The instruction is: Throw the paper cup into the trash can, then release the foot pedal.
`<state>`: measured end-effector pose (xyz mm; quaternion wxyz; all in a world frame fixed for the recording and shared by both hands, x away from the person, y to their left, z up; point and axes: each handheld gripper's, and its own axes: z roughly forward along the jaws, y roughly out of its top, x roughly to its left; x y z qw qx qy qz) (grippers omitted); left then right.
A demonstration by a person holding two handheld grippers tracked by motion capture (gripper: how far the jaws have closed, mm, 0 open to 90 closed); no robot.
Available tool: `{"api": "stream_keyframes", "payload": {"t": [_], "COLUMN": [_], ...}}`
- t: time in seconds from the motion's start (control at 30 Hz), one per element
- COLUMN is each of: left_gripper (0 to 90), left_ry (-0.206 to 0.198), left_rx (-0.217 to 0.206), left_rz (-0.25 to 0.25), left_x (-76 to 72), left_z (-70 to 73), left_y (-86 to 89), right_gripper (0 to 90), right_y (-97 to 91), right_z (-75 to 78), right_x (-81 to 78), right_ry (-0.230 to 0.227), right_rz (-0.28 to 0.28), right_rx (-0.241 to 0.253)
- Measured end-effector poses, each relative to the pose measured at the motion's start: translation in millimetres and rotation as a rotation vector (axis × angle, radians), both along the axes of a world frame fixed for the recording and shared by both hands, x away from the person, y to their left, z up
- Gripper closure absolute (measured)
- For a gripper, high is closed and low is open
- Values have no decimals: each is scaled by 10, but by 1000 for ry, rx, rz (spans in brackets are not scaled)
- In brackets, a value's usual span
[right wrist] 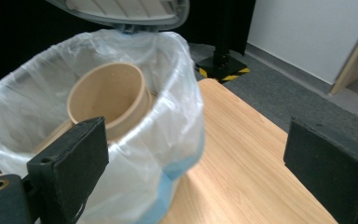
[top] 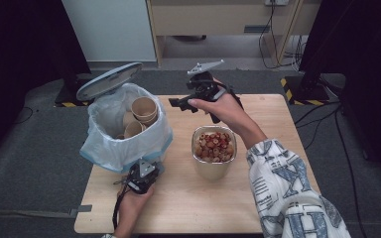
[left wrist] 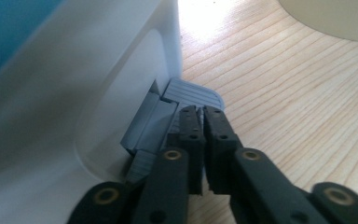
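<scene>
A white pedal bin lined with a clear bag stands at the table's left, its grey lid raised. Several brown paper cups lie inside; one cup shows large in the right gripper view. My left gripper is low at the bin's front, and its jaws stand almost together with nothing between them, tips resting on the grey pedal. My right gripper hovers over the table just right of the bin's rim, jaws wide apart and empty.
A cream tub full of red and tan pieces stands mid-table, right of the bin; its rim shows in the left gripper view. Bare wooden tabletop lies in front. Dark stands and cables ring the table.
</scene>
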<state>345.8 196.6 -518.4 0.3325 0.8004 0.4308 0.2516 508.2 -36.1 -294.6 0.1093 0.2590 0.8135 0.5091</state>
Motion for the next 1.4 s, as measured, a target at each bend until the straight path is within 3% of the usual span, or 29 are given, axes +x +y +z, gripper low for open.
{"api": "stream_keyframes", "payload": {"t": [0.03,0.2,0.33,0.8,1.4], "left_gripper": [706,596,528,361,331], "left_ry": [-4,-56,-58,-5,-7], "left_rx": [-16,-116,-149,-137,-128], "left_rz": [6,3,7,-16,-22], "left_x": [-15,-163,-216,-189,-188], "left_z": [25,175,209,174,164], "left_y": [-2,6,17,-6,-16], "right_gripper": [70,68,63,58,54], "right_y": [-46,-323,-553,-1345,-1943], "right_z": [-9,-61,-123,-472,-1061], "right_x": [4,24,20,-118,-455], "right_ry": [0,5,7,5,21], "right_rz": [-9,-58,-102,-361,-550], "right_rx": [0,2,7,60,58]}}
